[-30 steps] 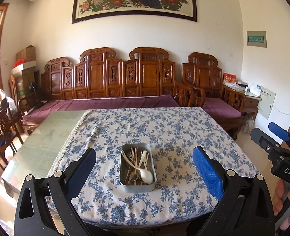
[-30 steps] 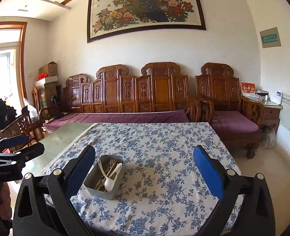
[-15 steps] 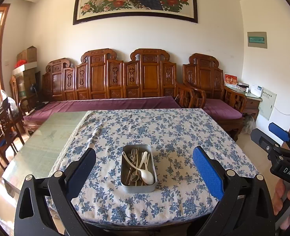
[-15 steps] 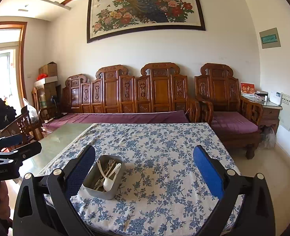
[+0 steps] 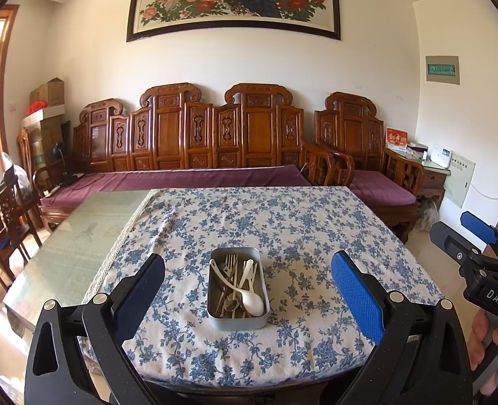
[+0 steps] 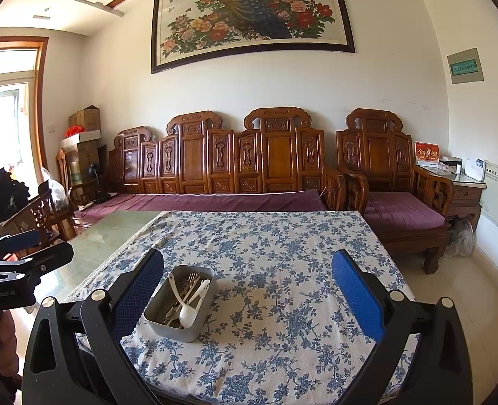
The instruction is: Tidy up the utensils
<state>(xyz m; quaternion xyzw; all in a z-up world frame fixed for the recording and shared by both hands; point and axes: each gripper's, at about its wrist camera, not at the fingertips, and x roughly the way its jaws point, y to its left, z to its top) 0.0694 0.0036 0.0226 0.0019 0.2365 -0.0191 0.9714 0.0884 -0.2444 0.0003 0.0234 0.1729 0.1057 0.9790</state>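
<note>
Both grippers, left and right, hang wide open and empty above the near edge of the table. A metal tin sits on the floral cloth ahead, apart from both. It holds forks and white spoons in a jumble.
</note>
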